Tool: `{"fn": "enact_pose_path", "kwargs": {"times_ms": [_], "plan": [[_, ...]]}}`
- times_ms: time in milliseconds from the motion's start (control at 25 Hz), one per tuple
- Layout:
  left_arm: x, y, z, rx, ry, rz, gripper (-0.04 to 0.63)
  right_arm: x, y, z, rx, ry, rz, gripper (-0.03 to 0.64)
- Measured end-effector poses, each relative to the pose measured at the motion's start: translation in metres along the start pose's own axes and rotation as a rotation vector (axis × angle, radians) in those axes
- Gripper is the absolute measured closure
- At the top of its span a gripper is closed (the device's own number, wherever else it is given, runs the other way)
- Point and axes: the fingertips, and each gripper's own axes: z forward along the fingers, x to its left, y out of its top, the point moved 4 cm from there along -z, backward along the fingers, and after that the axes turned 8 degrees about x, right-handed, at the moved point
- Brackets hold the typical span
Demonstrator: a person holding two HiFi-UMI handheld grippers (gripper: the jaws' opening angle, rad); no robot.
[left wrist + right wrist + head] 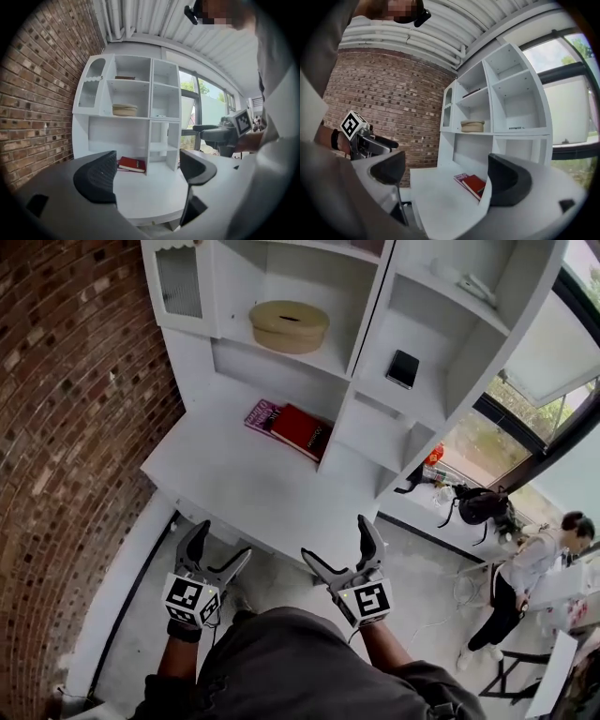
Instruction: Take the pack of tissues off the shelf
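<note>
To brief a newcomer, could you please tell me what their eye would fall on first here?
The white shelf unit fills the upper middle of the head view, a round tan box on its upper left shelf and a red book on the desktop below. A brick wall lines the left, and the left gripper and right gripper hang open and empty at the bottom.

Office-like room: white shelving desk point(234, 474), brick wall point(56, 427) (big windows point(539, 413)).

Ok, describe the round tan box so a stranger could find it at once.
Find the white shelf unit against the brick wall. On the shelf just above the red book sits the round tan box; it alone is round, with a slot on top.
</note>
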Motion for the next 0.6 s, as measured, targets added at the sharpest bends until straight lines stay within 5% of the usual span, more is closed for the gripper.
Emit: {"fn": "enact_pose_path", "kwargs": {"times_ms": [320, 600], "plan": [[0.126, 0.078, 0.056, -0.053, -0.134, 0.071, 0.175, -0.011, 0.063, 0.110, 0.006, -0.136, 0.013, 0.066], [0.186, 0.133, 0.130, -0.058, -0.174, 0.142, 0.175, -0.054, 0.105, 0.182, -0.013, -0.181, 0.038, 0.069]]}}
